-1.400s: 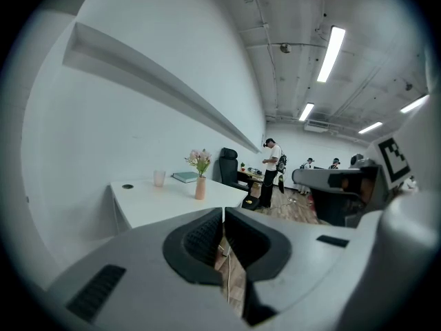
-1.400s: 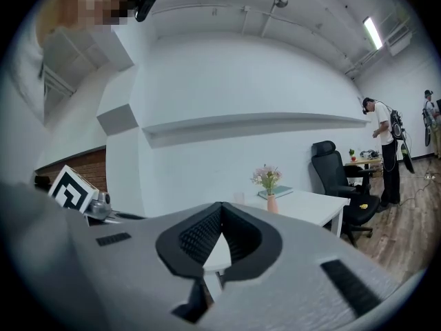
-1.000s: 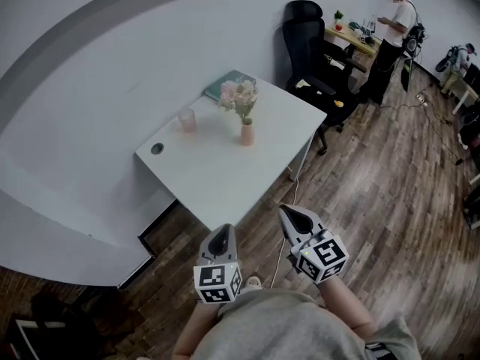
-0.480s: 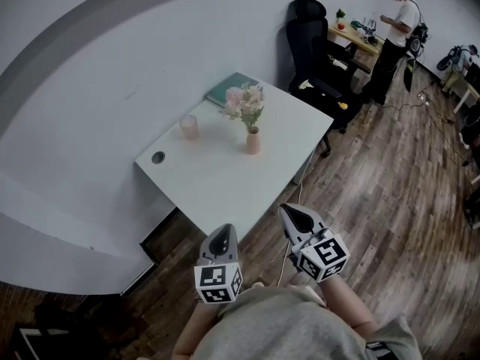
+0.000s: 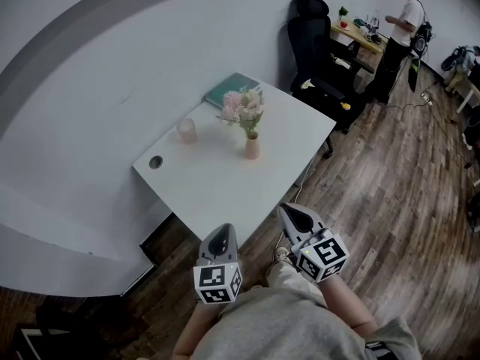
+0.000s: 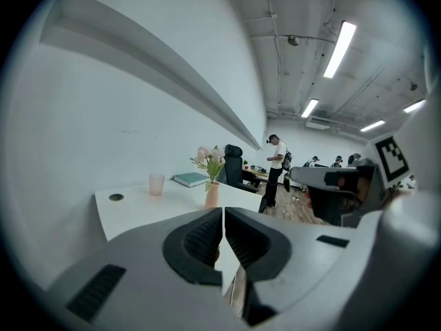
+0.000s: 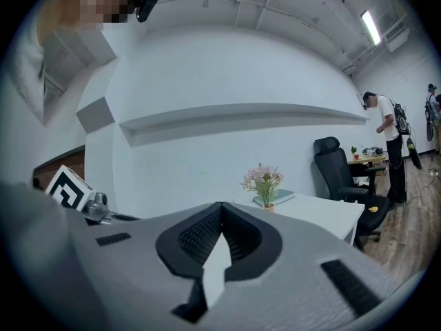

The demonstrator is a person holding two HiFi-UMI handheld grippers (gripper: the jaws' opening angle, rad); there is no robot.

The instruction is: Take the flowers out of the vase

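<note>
The pink and white flowers with green leaves [image 5: 242, 108] are in the small pink vase [image 5: 253, 148]. The vase stands upright near the middle of the white flat table [image 5: 214, 193]. A see-through pink plastic cup [image 5: 187, 131] stands to the left of the vase, apart from it. A flat green thing, maybe a book [image 5: 229, 89], lies at the far corner of the table, behind the flowers. A tall black office chair [image 5: 313, 40] stands past the table on the brown wooden floor [image 5: 390, 193]. Far away, a person in a white top [image 5: 403, 17] stands by a small wooden desk [image 5: 358, 37].

The left grey gripper [image 5: 220, 235] is held low, close to the person's body, with its tip near the table's front corner. Its jaws are pressed together and nothing is between them. The right grey gripper [image 5: 289, 214] is beside it, over the floor. Its jaws are also closed tight, with nothing in them. Both grippers are well apart from the vase and the flowers.
</note>
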